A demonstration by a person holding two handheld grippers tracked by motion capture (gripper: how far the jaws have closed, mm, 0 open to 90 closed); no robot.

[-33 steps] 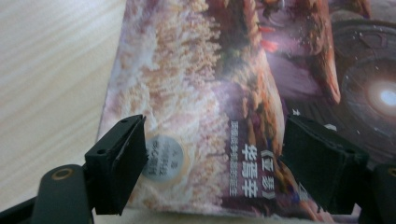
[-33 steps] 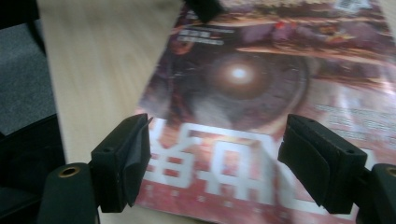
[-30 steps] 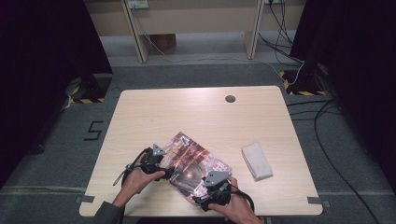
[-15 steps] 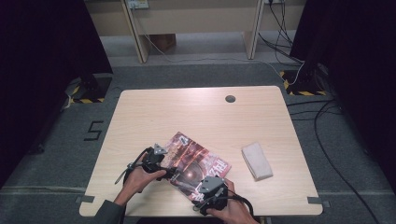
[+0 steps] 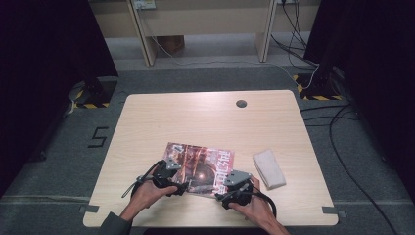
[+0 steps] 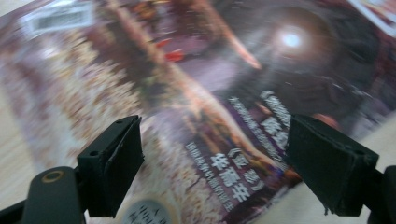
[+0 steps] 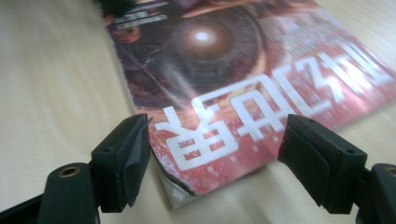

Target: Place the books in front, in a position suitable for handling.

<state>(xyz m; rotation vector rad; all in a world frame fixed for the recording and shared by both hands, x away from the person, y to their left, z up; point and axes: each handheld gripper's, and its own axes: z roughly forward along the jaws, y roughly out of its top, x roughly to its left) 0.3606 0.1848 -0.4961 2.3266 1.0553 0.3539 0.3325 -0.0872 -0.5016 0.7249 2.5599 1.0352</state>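
Glossy paper magazine [image 5: 201,166], flat near the bench [image 5: 205,122] front edge: light, limp, slick-covered; best pinched at a near corner or the spine. Left claw [image 6: 210,168] and right claw [image 7: 215,158] spread, holding nothing. White folded cloth [image 5: 268,169] beside it, no obstruction.

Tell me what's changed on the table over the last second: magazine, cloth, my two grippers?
The magazine has swung round from a diagonal lie to nearly square with the table's front edge. The right gripper shifted with its corner, jaws open astride it. The left gripper kept its place at the magazine's near left edge, jaws open. The folded white cloth and the table stayed put.
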